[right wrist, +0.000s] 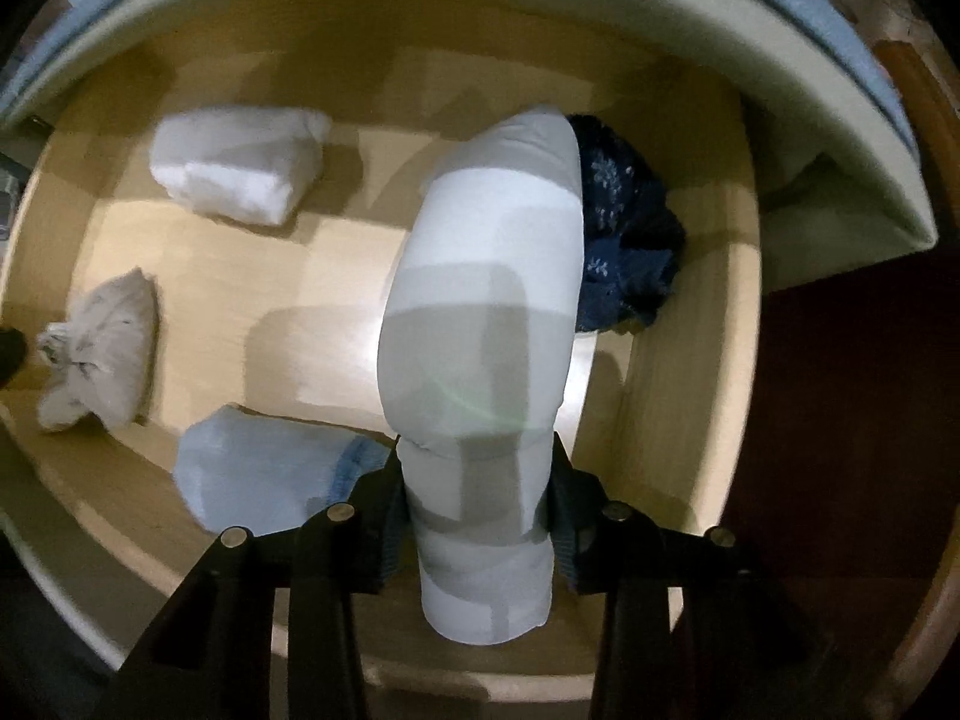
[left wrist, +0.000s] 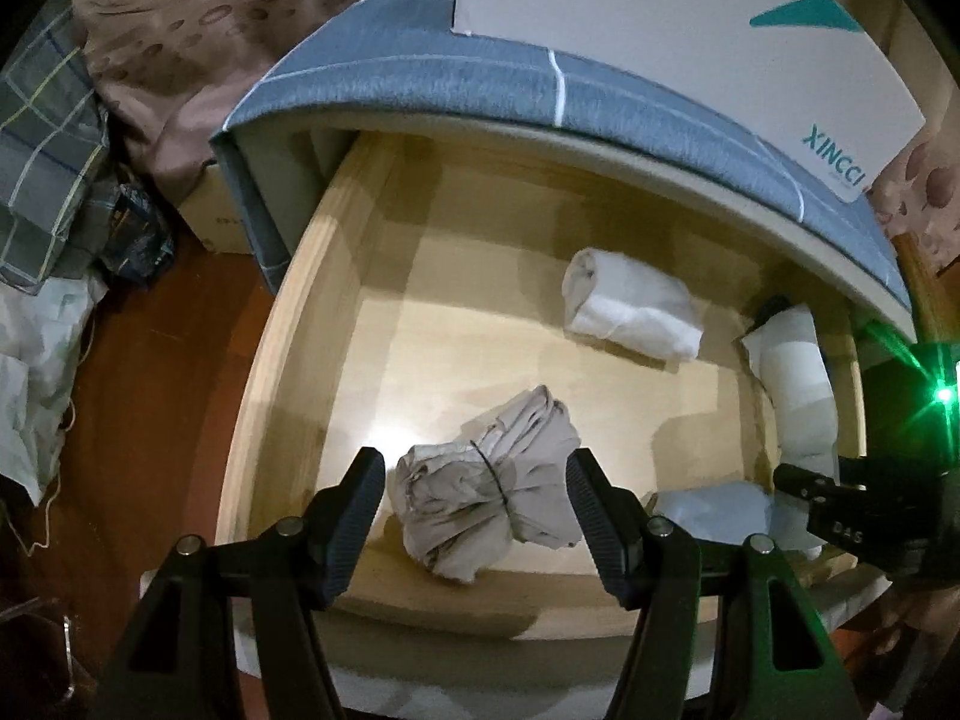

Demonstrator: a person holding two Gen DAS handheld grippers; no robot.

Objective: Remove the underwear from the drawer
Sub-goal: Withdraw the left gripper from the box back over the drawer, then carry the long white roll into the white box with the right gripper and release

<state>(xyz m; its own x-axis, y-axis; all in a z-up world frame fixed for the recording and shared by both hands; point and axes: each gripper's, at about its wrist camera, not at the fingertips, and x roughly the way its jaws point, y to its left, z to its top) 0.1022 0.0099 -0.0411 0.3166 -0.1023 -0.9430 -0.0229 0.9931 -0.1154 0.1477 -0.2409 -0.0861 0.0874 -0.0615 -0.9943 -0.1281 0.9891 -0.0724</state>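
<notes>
Right gripper (right wrist: 477, 510) clamped the white rolled underwear (right wrist: 486, 312) above the drawer (right wrist: 690, 372); left gripper (left wrist: 477, 516) hung spread over a beige bundle (left wrist: 480, 498).

A home bedroom is showing here: a wooden drawer (left wrist: 288, 324) is standing open beneath a bed's grey-blue mattress (left wrist: 420, 90), folded and rolled clothes (left wrist: 630, 300) are lying inside it, and a patterned brown bedcover (left wrist: 180, 30) is draping over a red-brown floor (left wrist: 150, 420).
</notes>
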